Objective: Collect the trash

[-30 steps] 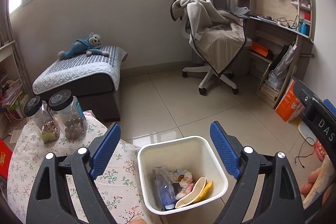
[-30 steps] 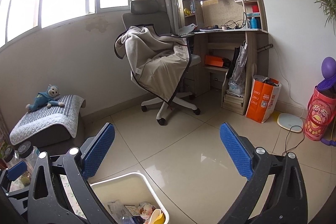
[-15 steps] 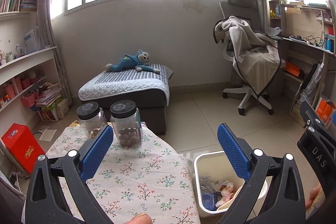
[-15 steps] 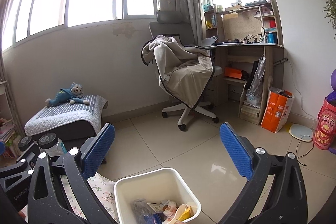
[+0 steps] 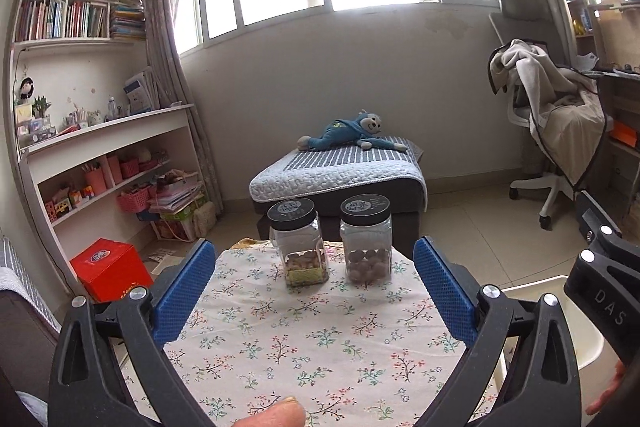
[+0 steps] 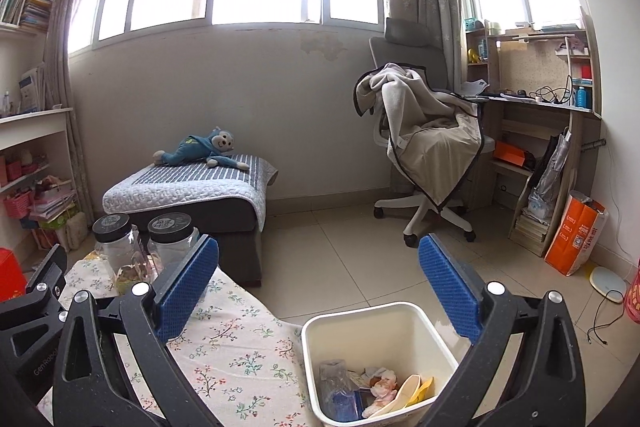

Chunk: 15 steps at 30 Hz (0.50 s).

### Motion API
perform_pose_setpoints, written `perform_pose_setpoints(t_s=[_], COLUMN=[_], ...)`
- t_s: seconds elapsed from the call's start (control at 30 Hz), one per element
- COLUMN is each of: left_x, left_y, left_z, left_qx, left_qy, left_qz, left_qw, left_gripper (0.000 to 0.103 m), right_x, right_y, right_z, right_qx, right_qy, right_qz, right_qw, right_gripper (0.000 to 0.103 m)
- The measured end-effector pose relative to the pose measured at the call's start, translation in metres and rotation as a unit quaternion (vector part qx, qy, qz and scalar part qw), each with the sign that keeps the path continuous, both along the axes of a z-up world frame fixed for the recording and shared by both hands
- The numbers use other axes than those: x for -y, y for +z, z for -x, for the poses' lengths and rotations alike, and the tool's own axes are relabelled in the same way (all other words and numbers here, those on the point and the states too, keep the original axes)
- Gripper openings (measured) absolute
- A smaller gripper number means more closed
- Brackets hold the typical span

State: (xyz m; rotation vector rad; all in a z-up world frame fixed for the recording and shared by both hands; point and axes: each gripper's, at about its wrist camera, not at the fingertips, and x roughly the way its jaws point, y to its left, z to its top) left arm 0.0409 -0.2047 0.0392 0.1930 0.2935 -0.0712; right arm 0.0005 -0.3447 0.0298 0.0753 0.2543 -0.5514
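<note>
Left hand-held gripper (image 5: 314, 283): released, jaws wide apart, nothing between the pads; hovers over the near end of the worktop (image 5: 320, 347), aimed along it.
Right hand-held gripper (image 6: 318, 287): released too, empty; hangs above the worktop's right edge with the bin (image 6: 344, 323) below and just right of centre.
Trash (image 6: 380, 387): in the bin. A clear bottle, crumpled bits and a yellow-cream curved piece lie on its bottom.
Worktop contents: two jars (image 5: 332, 239) with black lids stand side by side at the far end, ahead of the left gripper, between its pads in view. No loose trash shows on the floral cloth.
Step, my judgement: looks like a last scan of the cloth; collection seems near done.
Doing it well: sweep the left gripper low and level, jaws kept wide, and check the cloth edges that the gripper arms hide.
Edges: the bin rim sits tight against the worktop's right side; any drop should go clear over that rim.
Open room: bare floor (image 6: 360, 247) ahead of the right gripper, well apart from the chair (image 6: 424, 147) and ottoman (image 6: 192, 195).
Risk: jars would tip if clipped on a forward reach.
</note>
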Motion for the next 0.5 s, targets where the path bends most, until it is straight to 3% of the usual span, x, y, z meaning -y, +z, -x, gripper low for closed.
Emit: perform_pose_setpoints(t_s=[0.17,0.5], left_x=[-0.038,-0.092], left_y=[0.001,-0.005], left_z=[-0.018,-0.035], left_qx=[-0.04,-0.082], left_qy=[0.029,0.075], left_qz=[0.046,0.072], left_qw=[0.9977,0.9913], left_gripper=[0.096,0.096], right_x=[-0.028,-0.067], right_y=[-0.002,-0.007], right_z=[-0.012,-0.036], right_qx=[-0.004,-0.015], right_qy=[0.021,0.067], right_qz=[0.013,0.01], right_qw=[1.0,0.998], right_gripper=[0.096,0.096])
